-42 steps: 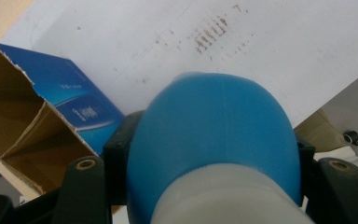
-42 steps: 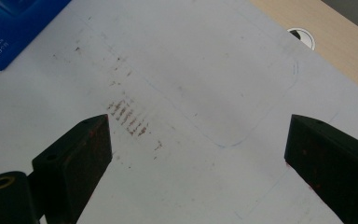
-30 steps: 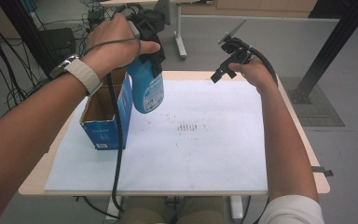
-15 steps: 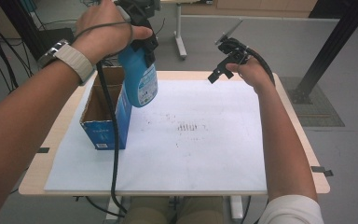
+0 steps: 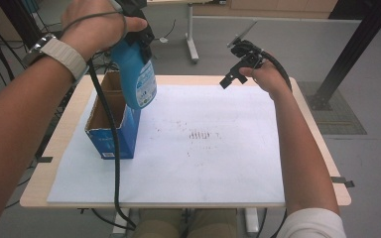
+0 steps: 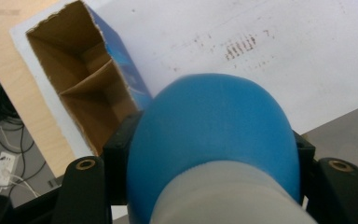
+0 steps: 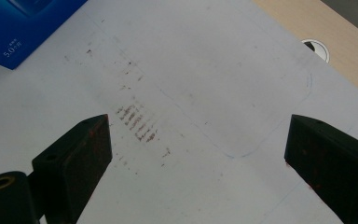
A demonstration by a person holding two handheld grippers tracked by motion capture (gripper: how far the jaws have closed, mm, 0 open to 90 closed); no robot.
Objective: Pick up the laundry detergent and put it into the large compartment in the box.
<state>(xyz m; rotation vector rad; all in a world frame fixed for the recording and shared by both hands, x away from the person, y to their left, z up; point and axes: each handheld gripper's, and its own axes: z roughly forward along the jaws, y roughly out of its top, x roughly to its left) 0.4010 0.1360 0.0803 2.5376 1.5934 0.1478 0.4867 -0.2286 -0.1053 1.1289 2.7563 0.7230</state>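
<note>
- Left gripper (image 5: 131, 29) is raised above the far left part of the desk (image 5: 44, 188), jaws clamped on the neck end of a blue bottle (image 5: 138, 74).
- The blue bottle hangs below this gripper, bottom end down, slightly tilted, its lower part just over the open top of the blue carton (image 5: 111, 124).
- In the left gripper view the bottle (image 6: 214, 135) sits between the two black jaws, one pressed against each side; the carton's brown, divided inside (image 6: 81, 88) lies beyond and to the left of it.
- Right gripper (image 5: 235, 67) hovers over the far right part of the desk, well apart from the bottle.
- In the right gripper view its jaws stand wide apart with nothing between them; below lies the white sheet (image 7: 205, 74) with dark smudges (image 7: 137, 122).
- A corner of the carton (image 7: 23, 28) lies past that gripper, up and to the left.
</note>
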